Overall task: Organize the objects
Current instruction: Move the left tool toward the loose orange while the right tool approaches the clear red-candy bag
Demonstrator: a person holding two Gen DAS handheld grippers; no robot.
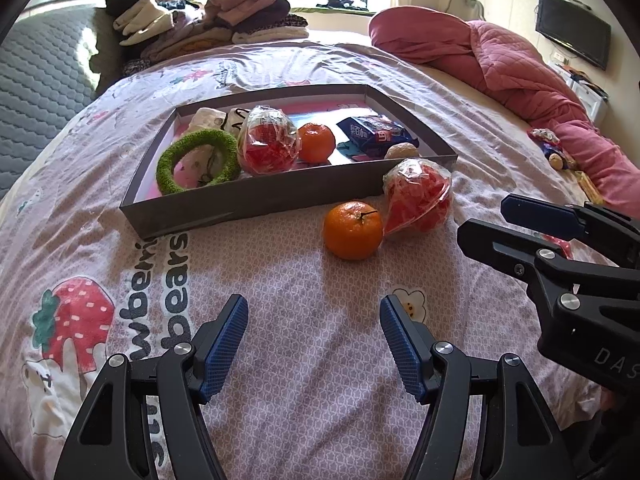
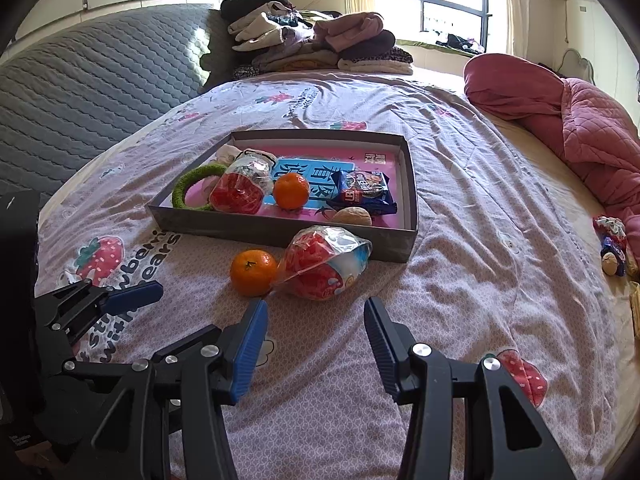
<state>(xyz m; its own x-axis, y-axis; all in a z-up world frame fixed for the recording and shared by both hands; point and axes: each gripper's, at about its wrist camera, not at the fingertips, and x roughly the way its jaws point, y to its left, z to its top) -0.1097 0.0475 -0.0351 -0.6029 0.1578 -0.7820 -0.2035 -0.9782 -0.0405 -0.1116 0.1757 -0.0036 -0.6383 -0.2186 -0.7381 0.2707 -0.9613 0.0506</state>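
Note:
A grey shallow box (image 1: 256, 200) (image 2: 248, 228) lies on the bed. Inside it are a green fuzzy ring (image 1: 196, 162) (image 2: 192, 186), a clear bag of red snacks (image 1: 268, 142) (image 2: 240, 190), an orange (image 1: 316, 142) (image 2: 291, 191), a blue snack packet (image 1: 376, 134) (image 2: 366, 192) and a walnut (image 1: 402, 151) (image 2: 352, 216). In front of the box, on the sheet, sit a second orange (image 1: 352, 230) (image 2: 253, 272) and a second bag of red snacks (image 1: 418, 196) (image 2: 324, 264), touching each other. My left gripper (image 1: 312, 308) is open and empty, short of the orange. My right gripper (image 2: 316, 312) is open and empty, just short of the bag.
Folded clothes (image 1: 208, 20) (image 2: 312, 44) are piled at the bed's far end. A pink quilt (image 1: 520, 68) (image 2: 580, 120) lies bunched on the right, with small wrapped items (image 1: 554, 152) (image 2: 612, 248) beside it. A grey quilted headboard (image 2: 88, 100) is on the left.

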